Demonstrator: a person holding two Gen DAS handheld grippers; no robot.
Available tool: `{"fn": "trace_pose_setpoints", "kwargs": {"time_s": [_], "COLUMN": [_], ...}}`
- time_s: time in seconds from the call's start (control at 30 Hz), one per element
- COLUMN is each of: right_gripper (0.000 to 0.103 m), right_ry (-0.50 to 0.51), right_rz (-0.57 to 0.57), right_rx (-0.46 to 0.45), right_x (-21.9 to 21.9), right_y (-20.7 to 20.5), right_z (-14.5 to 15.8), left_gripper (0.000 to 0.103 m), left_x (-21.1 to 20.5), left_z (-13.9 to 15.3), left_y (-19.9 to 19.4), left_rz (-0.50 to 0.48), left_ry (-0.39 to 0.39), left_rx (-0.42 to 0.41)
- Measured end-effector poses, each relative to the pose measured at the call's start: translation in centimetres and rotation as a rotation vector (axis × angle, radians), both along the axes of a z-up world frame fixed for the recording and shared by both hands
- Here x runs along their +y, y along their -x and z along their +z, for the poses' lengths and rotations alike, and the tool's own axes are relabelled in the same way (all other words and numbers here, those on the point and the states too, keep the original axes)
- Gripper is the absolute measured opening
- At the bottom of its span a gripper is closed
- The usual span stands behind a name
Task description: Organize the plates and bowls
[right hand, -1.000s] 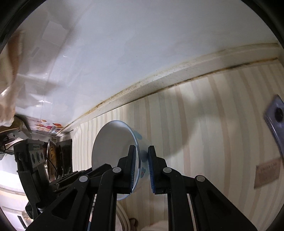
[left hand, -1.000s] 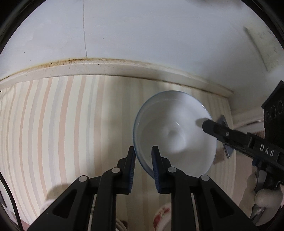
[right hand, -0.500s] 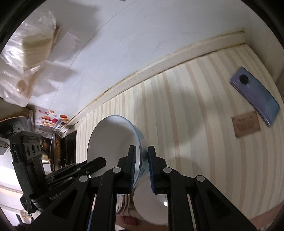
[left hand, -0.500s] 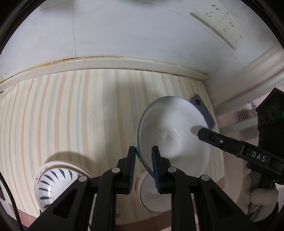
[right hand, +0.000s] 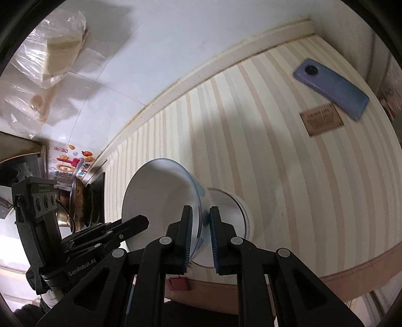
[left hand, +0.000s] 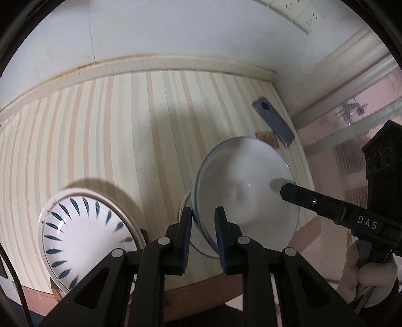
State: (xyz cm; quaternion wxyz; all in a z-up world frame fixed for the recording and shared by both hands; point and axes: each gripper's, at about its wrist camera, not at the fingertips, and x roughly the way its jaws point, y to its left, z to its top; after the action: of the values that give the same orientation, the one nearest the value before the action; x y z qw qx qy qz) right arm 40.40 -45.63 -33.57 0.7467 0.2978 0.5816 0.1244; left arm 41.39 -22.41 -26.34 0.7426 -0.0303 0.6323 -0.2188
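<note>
Bowl (left hand: 245, 193), blue-rimmed, was pinched at opposite rims by left tool (left hand: 203, 234) and right tool (right hand: 201, 235), tilted above another bowl (right hand: 230, 213) on the counter (right hand: 289, 163), seemingly for nesting.

2 wrist cams look down, close, from opposite sides; both see the bowl (left hand: 245, 198) (right hand: 160, 201) & phone (left hand: 273, 124) (right hand: 331, 88).

**Background clutter, non-task**

Striped tablecloth (right hand: 276, 156) is covering the table. Blue phone (right hand: 331, 88) is lying face down near the far corner, one end overlapping a brown printed card (right hand: 321, 123). Clear plastic bag (right hand: 47, 57) is hanging against the white wall. Wall socket strip (left hand: 299, 12) is sitting high on the wall.
</note>
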Motion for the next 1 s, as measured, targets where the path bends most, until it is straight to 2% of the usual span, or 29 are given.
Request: {"fn": "trace_pose_setpoints", "kwargs": {"time_s": [0.4,1.0], "right_gripper": [0.015,0.016], "right_ry": [0.022,0.085], "right_rz": [-0.005,0.044], "right_rx": [0.072,0.091], "right_x": [-0.5,0.9], "right_y": [1.4,0.1], "right_z": [-3.9,-5.3], "left_gripper": [0.016,0.016], "left_x": [-1.7,-2.3], "left_z": [-3.5,-5.1], "left_y": [1.0,1.1], "left_rz": [-0.049,-0.063], "left_ry": [-0.078,-0.164], "left_rx": [0.041,0.013]}}
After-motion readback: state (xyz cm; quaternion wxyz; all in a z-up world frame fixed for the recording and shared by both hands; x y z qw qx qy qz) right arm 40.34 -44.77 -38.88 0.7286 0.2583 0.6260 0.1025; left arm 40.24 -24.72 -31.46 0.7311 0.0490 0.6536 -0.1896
